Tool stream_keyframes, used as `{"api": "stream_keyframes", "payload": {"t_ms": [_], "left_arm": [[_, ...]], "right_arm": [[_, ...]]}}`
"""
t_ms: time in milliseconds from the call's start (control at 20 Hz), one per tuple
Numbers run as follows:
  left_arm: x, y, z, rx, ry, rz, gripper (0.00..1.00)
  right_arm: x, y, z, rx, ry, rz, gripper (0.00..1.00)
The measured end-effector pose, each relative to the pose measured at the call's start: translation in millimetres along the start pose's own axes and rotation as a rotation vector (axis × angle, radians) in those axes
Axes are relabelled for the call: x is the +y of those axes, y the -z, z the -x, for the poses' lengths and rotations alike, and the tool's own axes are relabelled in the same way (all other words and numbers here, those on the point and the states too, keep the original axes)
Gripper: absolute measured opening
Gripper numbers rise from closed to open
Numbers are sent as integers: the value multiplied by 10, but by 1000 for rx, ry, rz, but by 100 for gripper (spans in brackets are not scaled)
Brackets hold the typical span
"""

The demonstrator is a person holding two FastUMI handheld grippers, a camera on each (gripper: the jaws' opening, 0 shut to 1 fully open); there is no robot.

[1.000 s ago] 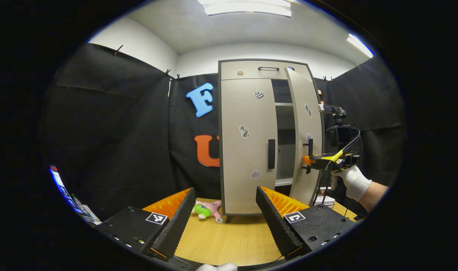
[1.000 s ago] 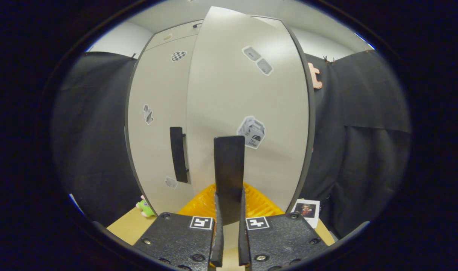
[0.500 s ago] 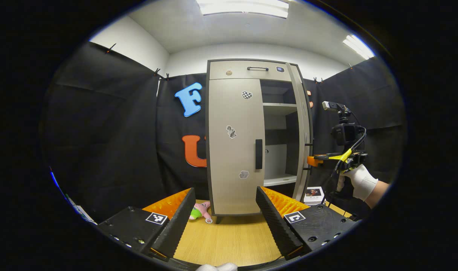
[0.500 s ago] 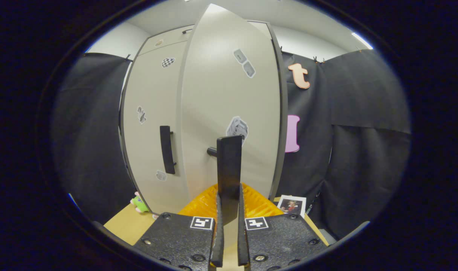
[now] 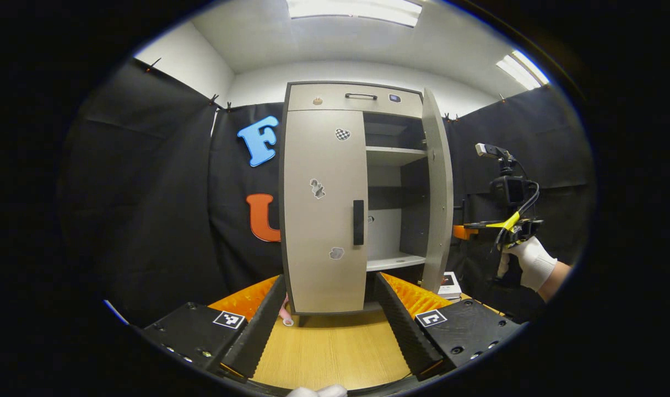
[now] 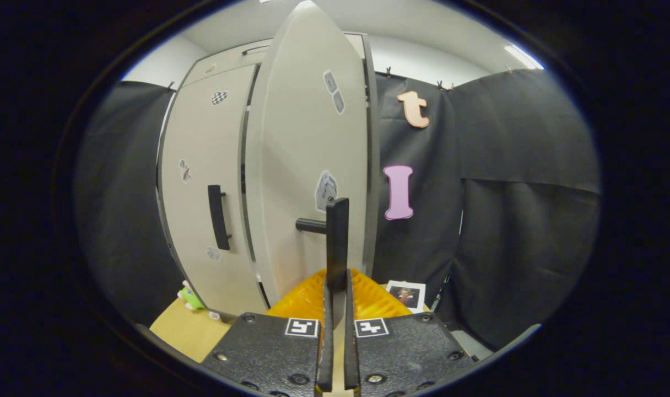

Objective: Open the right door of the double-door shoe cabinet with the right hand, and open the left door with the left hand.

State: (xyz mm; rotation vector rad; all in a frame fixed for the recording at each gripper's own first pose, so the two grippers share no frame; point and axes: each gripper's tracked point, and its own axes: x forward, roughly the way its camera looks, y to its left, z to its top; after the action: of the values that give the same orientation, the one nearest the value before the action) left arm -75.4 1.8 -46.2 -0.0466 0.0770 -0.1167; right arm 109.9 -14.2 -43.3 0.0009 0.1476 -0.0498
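Observation:
The grey shoe cabinet [image 5: 324, 99] stands on the wooden table. Its left door [image 5: 321, 209] is closed, and the black handle [image 5: 358, 222] is untouched. The right door [image 5: 437, 193] stands wide open, edge-on, baring the shelves [image 5: 393, 156]. My left gripper [image 5: 329, 325] is open low in front of the left door, well short of it. In the right gripper view, my right gripper [image 6: 336, 292] is shut on the right door's black handle [image 6: 336, 237]. The right door [image 6: 307, 165] is swung out toward me there. A gloved hand [image 5: 528, 264] holds the right gripper [image 5: 467, 230] behind the open door.
A small photo card [image 6: 405, 295] lies on the table right of the cabinet. A green and pink plush toy [image 6: 192, 298] lies at the cabinet's left foot. The wooden table [image 5: 329, 353] stretches before the cabinet. Black cloth walls surround the booth.
The right door has swung from partly ajar to wide open, pulled by my right gripper. My left gripper stays open and has come a little closer to the cabinet.

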Motion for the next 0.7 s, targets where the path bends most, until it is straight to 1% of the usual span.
{"api": "stream_keyframes", "payload": {"t_ms": [100, 200, 300, 500, 700], "left_arm": [[-53, 16, -42, 2, 13, 2, 96], [-132, 27, -112, 6, 22, 5, 96], [-236, 21, -170, 9, 35, 9, 96], [-443, -36, -322, 10, 54, 4, 96], [-718, -42, -436, 18, 56, 39, 96]], "right_arm": [[-125, -17, 36, -1, 17, -32, 8], [-237, -15, 29, -1, 20, -33, 5], [-326, -26, 24, -2, 12, -8, 4], [-634, -10, -22, -12, 22, 6, 4], [-934, -5, -72, 1, -34, -30, 4]]}}
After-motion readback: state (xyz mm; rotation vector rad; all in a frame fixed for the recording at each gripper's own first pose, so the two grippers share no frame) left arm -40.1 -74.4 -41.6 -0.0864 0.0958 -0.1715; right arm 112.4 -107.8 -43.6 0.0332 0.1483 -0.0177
